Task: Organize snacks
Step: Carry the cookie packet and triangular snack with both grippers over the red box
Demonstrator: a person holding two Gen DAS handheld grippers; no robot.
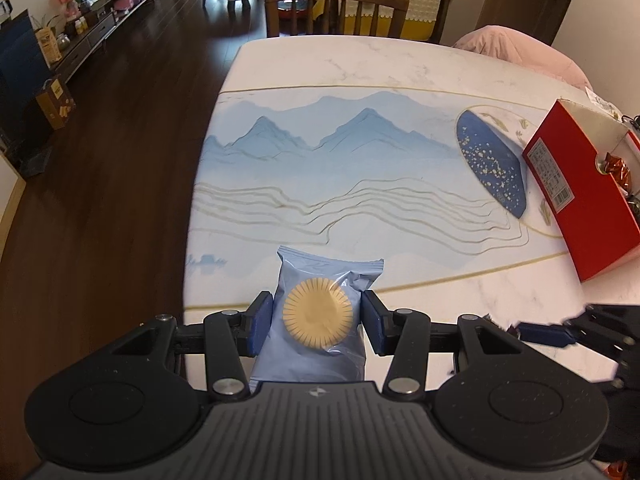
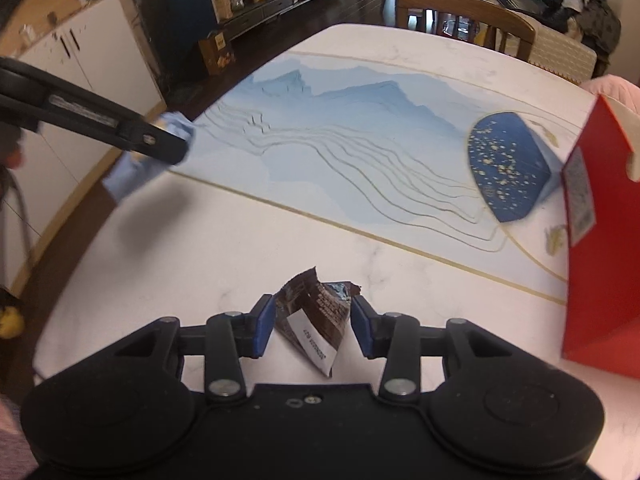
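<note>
My left gripper is shut on a light blue snack packet with a round ridged biscuit showing through its clear window. It hangs over the table's left front corner. In the right wrist view the same packet hangs from the left gripper at the table's left edge. My right gripper is shut on a crumpled dark brown packet with a white label, just above the white marble table. A red cardboard box stands open at the right, with wrapped snacks inside.
The table top carries a printed blue mountain scene and a dark blue speckled patch. A wooden chair stands at the far end, with pink fabric at the far right. Dark wood floor lies past the left edge.
</note>
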